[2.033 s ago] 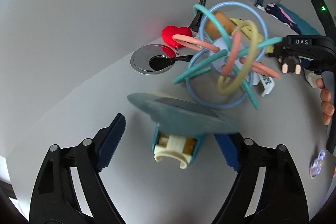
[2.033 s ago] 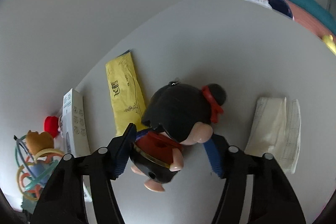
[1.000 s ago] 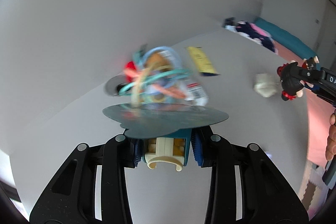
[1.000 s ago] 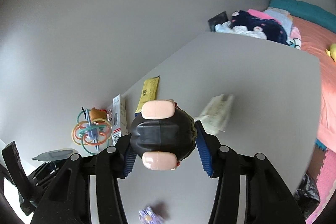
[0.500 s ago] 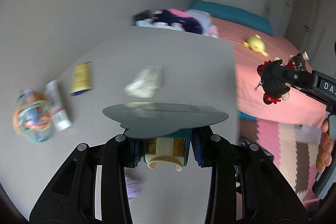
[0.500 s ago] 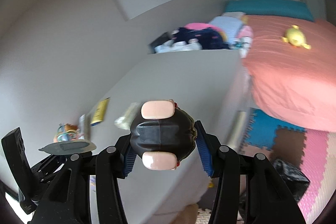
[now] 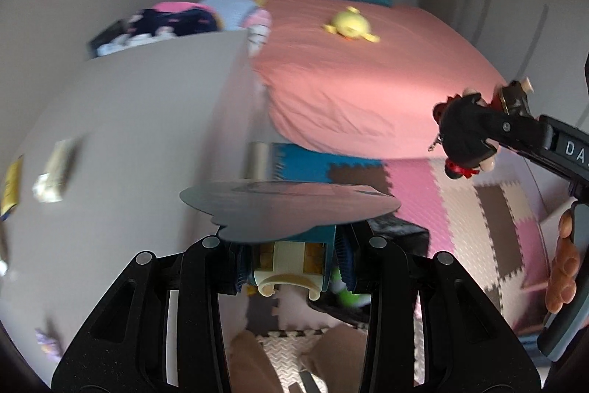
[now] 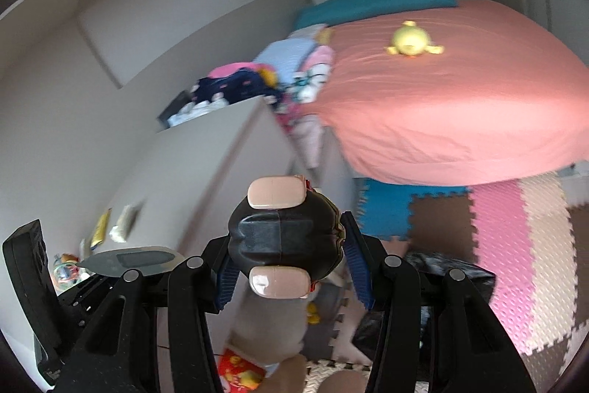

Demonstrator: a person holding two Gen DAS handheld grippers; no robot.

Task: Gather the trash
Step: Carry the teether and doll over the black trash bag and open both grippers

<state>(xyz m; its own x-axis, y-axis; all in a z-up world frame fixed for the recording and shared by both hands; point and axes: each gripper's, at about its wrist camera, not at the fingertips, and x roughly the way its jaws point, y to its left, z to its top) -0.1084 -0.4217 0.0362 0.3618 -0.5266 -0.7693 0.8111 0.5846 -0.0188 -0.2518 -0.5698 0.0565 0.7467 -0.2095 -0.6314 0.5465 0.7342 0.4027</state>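
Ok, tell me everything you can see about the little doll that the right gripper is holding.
The doll is a small figurine with glossy black hair, peach skin-coloured parts, a red bow and a short metal chain hanging from it. It looks like hard plastic or vinyl. The right gripper is shut on it, blue-padded fingers pressing both sides. It hangs in the air above the foam-tiled floor, beside the bed, touching nothing else. Its face is not visible.

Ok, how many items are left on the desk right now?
4 visible in the left wrist view, all blurred: a yellow packet at the left edge, a pale wrapper beside it, a white scrap and a purple scrap nearer. More may lie out of frame.
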